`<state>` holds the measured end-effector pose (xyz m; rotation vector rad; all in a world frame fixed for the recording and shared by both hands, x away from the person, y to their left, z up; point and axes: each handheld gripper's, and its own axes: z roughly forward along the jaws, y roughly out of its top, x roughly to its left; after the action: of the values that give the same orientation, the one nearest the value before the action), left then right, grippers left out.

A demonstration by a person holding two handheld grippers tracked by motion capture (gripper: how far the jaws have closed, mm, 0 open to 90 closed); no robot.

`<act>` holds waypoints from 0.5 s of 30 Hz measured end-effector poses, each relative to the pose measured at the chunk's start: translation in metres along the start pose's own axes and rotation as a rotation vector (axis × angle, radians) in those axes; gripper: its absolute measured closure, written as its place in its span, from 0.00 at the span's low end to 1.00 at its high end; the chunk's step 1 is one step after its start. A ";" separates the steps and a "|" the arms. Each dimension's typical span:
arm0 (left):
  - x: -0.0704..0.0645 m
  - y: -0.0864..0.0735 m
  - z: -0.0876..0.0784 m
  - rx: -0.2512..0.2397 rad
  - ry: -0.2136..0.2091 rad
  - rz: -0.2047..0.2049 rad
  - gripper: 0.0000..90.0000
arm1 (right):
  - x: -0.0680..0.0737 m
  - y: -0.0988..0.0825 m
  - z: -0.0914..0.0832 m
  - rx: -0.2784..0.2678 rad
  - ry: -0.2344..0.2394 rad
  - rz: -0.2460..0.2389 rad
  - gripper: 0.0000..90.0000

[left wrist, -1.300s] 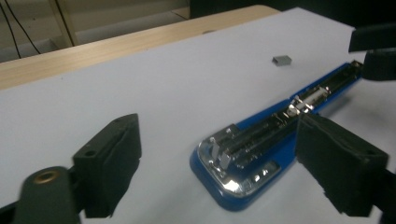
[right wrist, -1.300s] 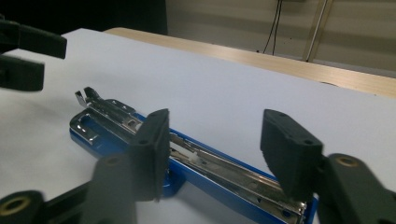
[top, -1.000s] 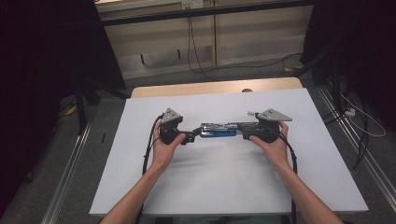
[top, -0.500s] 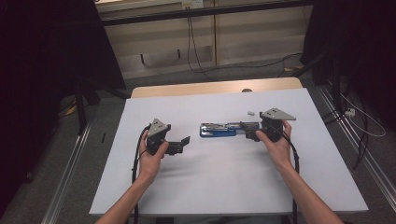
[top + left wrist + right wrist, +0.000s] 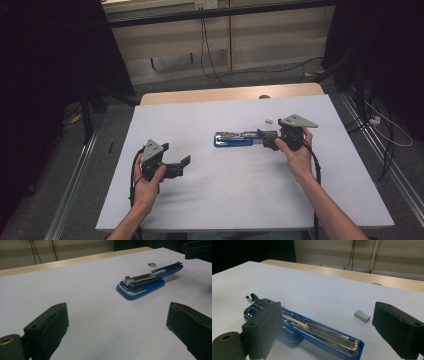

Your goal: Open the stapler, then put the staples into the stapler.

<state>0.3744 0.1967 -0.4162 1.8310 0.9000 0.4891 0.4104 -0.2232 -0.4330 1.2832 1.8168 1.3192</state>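
Note:
A blue stapler (image 5: pixel 234 139) lies swung open flat on the white table (image 5: pixel 225 200), its metal staple channel facing up. My right gripper (image 5: pixel 263 138) is at the stapler's right end, open. In the right gripper view the stapler (image 5: pixel 317 333) runs between the wide-apart jaws, the left one overlapping it. A small grey block of staples (image 5: pixel 362 315) lies just beyond, loose on the table (image 5: pixel 268 121). My left gripper (image 5: pixel 184 166) hovers open at the near left, apart from the stapler (image 5: pixel 147 282), which lies well ahead of its spread jaws.
The table's wooden far edge (image 5: pixel 230 94) borders the white surface. Metal rails (image 5: pixel 75 195) run along the floor on both sides, and cables (image 5: pixel 390 135) lie to the right. Bare tabletop stretches across the near half between my hands.
My left gripper has let go of the stapler's left end and drawn back left and toward the near edge. The right gripper stays at the stapler's right end.

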 end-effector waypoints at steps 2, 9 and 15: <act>0.000 -0.002 -0.005 -0.007 0.001 -0.008 0.05 | -0.001 0.000 0.000 0.001 -0.003 0.001 0.10; -0.002 -0.015 -0.027 -0.021 0.018 0.034 0.05 | -0.005 0.002 -0.002 0.004 -0.012 0.023 0.11; -0.001 -0.019 -0.037 -0.025 0.016 -0.010 0.05 | -0.011 0.008 -0.001 0.027 0.001 0.015 0.11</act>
<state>0.3416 0.2227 -0.4176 1.8014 0.9094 0.5071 0.4170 -0.2335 -0.4268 1.3131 1.8347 1.3075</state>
